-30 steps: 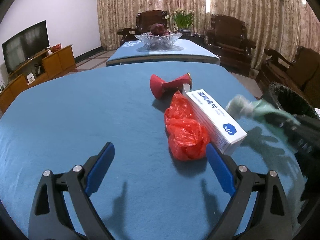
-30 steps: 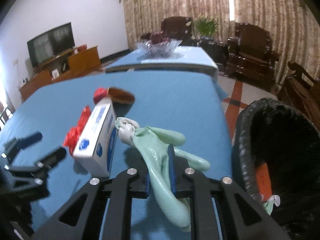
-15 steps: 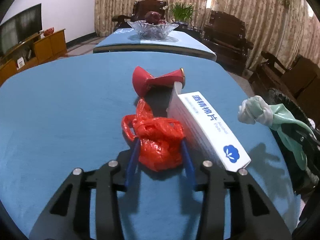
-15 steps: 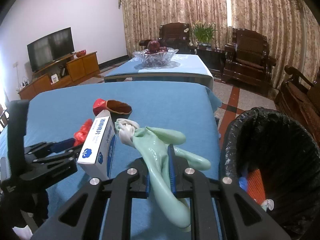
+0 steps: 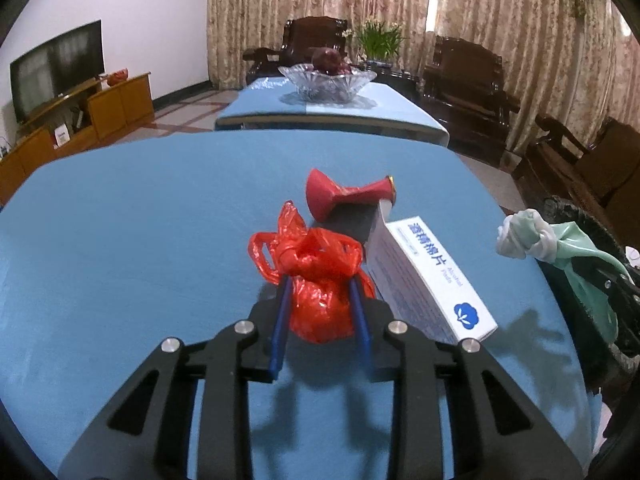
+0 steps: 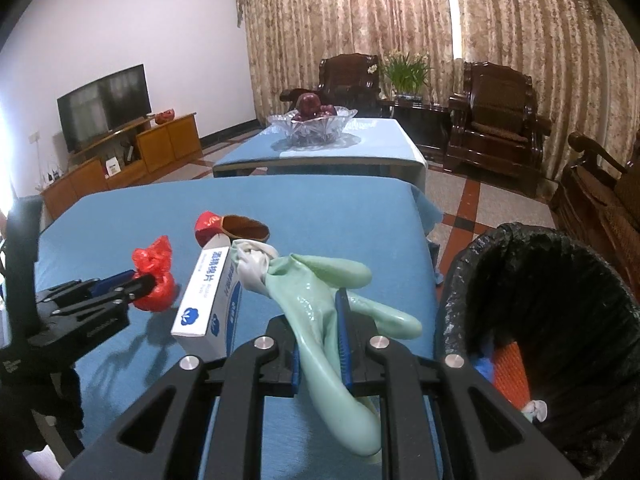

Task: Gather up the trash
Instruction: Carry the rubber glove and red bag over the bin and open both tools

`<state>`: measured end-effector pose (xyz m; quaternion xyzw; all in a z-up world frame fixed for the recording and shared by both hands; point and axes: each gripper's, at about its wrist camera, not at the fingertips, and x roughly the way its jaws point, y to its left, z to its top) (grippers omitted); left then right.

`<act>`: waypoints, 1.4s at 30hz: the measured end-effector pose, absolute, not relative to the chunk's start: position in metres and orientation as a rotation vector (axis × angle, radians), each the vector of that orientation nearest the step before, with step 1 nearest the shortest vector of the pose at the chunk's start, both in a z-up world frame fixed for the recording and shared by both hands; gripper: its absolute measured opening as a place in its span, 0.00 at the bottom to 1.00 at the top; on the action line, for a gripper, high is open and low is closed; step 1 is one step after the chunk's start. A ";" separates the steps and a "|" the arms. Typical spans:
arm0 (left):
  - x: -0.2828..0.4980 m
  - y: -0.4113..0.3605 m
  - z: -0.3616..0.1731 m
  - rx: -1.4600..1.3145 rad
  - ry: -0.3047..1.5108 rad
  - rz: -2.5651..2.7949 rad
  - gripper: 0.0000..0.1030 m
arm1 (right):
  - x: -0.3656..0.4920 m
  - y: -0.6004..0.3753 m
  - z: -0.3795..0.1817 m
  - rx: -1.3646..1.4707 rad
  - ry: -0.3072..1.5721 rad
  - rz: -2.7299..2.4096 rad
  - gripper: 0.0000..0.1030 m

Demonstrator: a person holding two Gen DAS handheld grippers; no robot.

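Left gripper angled down over the blue tabletop, jaws closing on a red plastic bag, right gripper tilted down beside the black bin, clamped on a green rubber glove, white box between them

red bag, mint-green glove

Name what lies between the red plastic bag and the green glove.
The white box stands between the red plastic bag and the green glove, clearest in the right wrist view.
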<state>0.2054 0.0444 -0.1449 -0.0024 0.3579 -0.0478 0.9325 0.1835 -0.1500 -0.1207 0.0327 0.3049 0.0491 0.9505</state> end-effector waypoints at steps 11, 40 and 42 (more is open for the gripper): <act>0.167 0.030 -0.101 0.025 0.665 -0.149 0.26 | 0.165 -0.154 -0.095 0.098 0.578 0.105 0.14; 0.141 0.008 -0.072 0.041 0.603 -0.195 0.26 | 0.140 -0.161 -0.075 0.102 0.538 0.098 0.14; 0.140 0.007 -0.070 0.044 0.596 -0.203 0.26 | 0.138 -0.165 -0.073 0.103 0.529 0.092 0.14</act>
